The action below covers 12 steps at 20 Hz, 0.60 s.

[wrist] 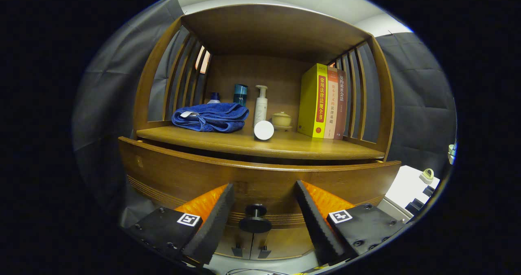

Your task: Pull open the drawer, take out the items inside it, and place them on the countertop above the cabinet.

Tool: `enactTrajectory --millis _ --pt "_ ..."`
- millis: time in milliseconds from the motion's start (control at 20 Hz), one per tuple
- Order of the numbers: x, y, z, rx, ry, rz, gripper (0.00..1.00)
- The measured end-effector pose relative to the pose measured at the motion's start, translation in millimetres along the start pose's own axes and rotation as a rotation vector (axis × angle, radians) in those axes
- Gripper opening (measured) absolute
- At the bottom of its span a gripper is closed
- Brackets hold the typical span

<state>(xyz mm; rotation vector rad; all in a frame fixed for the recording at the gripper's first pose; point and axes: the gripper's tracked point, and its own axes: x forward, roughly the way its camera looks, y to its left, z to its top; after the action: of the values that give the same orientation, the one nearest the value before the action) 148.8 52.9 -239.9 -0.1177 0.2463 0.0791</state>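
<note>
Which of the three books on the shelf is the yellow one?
The thick book nearest the little lidded pot. The two books beside it are thinner, orange and dark red. The open claw straddles the drawer knob.

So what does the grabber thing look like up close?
The gripper has two long fingers shaped like wedges, with ridged, saw-like pads on their inner faces. Each sits on a boxy block with small screws, and each block carries a little square black-and-white marker. The fingers stand apart on either side of the round drawer knob.
</note>
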Motion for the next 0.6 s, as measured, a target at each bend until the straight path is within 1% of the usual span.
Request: enactTrajectory --millis 600 --pt "31.9 -1.1 -4.3 0.03 0.012 -0.001 0.99"
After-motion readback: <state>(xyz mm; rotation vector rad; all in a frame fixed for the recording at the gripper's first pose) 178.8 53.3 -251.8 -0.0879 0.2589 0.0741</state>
